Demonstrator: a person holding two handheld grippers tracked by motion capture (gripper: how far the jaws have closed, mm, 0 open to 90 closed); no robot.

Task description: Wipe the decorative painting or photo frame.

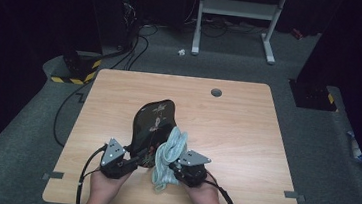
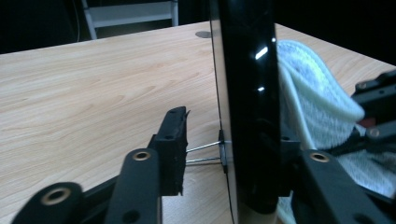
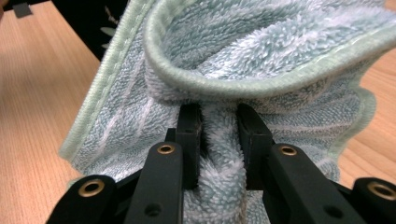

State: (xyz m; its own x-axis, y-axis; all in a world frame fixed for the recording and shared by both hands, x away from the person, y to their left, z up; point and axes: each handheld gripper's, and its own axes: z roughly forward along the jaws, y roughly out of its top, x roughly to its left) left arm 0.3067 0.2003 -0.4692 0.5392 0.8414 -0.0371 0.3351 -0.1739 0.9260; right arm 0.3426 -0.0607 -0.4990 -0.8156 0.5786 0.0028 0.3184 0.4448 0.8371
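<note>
A glossy black plate (image 1: 153, 122) with a flower pattern stands tilted up on the wooden table (image 1: 236, 132). In the left gripper view it shows edge-on (image 2: 245, 93) between the jaws of my left gripper (image 2: 232, 130). The left-hand jaw is a clear gap away from it, and the other jaw sits behind it, so the gripper (image 1: 130, 163) is open around the plate's near rim. My right gripper (image 1: 175, 168) is shut on a fold of a pale green towel (image 3: 261, 51), pinched between its jaws (image 3: 219, 121). The towel (image 1: 170, 153) lies against the plate's right side.
A grey round cable port (image 1: 216, 92) is set in the table's far edge. Cables (image 1: 81, 173) trail from both grippers over the near edge. Behind the table stand a white frame (image 1: 238, 9) and black-and-yellow floor blocks (image 1: 79, 67).
</note>
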